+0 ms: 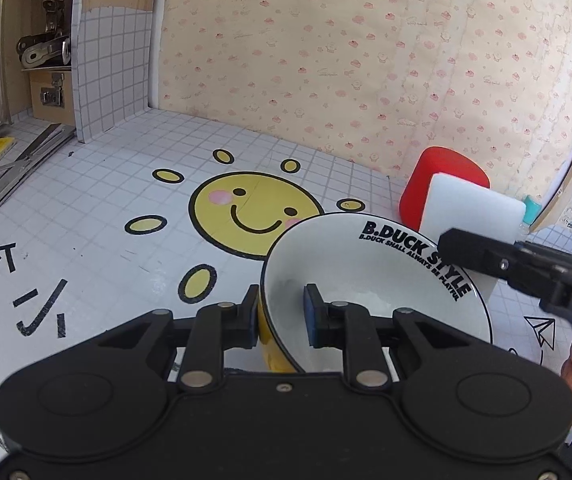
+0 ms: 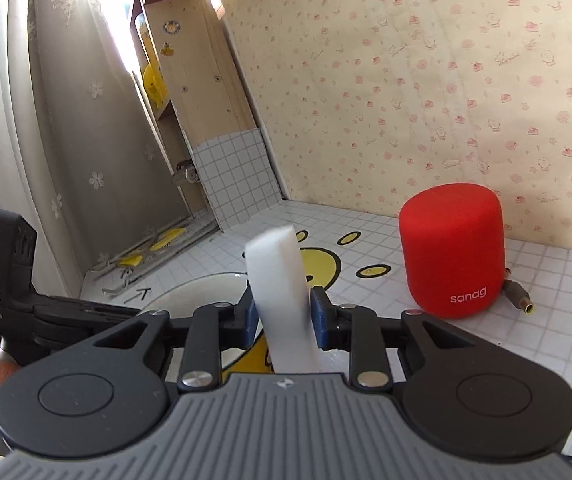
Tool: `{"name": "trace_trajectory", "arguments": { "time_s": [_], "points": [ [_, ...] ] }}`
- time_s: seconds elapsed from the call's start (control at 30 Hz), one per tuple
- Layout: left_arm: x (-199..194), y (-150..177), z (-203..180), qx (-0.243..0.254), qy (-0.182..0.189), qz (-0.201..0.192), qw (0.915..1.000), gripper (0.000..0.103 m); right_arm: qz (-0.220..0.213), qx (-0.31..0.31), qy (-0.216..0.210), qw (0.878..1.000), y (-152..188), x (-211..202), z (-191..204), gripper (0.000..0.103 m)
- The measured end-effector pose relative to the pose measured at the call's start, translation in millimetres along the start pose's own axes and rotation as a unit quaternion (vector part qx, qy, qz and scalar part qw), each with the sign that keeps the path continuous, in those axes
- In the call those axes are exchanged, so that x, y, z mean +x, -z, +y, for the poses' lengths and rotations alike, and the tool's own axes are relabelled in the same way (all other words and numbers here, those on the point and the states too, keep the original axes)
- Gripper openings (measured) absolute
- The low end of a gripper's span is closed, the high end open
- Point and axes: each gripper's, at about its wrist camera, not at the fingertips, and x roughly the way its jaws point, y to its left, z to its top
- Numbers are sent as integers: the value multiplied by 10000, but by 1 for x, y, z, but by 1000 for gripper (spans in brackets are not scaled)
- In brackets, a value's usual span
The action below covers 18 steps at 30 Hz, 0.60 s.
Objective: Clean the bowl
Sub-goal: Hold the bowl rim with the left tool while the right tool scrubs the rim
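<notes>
Tiled counter (image 1: 98, 216) under floral wallpaper carries your work: the bowl (image 1: 365, 280) sits tilted near its front edge, left gripper (image 1: 282, 316) jaws clamped on its rim. Keep that firm; wipe inside with the sponge (image 2: 282, 304) pinched in the right gripper (image 2: 284, 320).

A round ceramic bowl (image 1: 373, 280), white inside with a black rim and black lettering, shows yellow on its outer wall. The white grid-lined tabletop (image 1: 86, 216) carries a yellow smiling sun with pink cheeks. The cylindrical fabric speaker (image 2: 451, 250) is red; the foam sponge block (image 2: 282, 300) plain white. Cream wallpaper (image 1: 365, 60) bears small pink motifs.
</notes>
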Motion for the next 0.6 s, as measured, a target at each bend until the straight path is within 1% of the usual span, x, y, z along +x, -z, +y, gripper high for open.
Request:
{"name": "trace_trajectory", "arguments": {
  "time_s": [0.13, 0.2, 0.27, 0.37, 0.43, 0.47, 0.53, 0.6],
  "points": [
    [-1, 2, -2, 28, -34, -22, 10000, 23, 75, -36, 52, 10000, -6, 21, 2, 30],
    [-1, 3, -3, 60, -52, -33, 10000, 23, 45, -34, 59, 10000, -9, 28, 3, 30],
    [-1, 2, -3, 69, -47, -20, 10000, 23, -36, 51, 15, 10000, -11, 31, 3, 30],
    [-1, 0, 0, 100, 47, 24, 9999, 24, 51, -8, 112, 9999, -7, 29, 5, 30],
    [0, -2, 1, 162, 69, 9, 9998, 27, 111, 34, 113, 9999, -4, 22, 2, 30],
    [0, -4, 0, 253, 31, -48, 9997, 31, 129, 89, 100, 9998, -2, 20, 0, 30],
    [1, -9, -1, 473, 51, -118, 9988, 36, 152, 139, 97, 9997, 0, 17, -3, 30],
    [2, -12, -2, 542, 75, -150, 9984, 42, 142, 138, 133, 9997, 1, 18, -2, 30]
  ]
}}
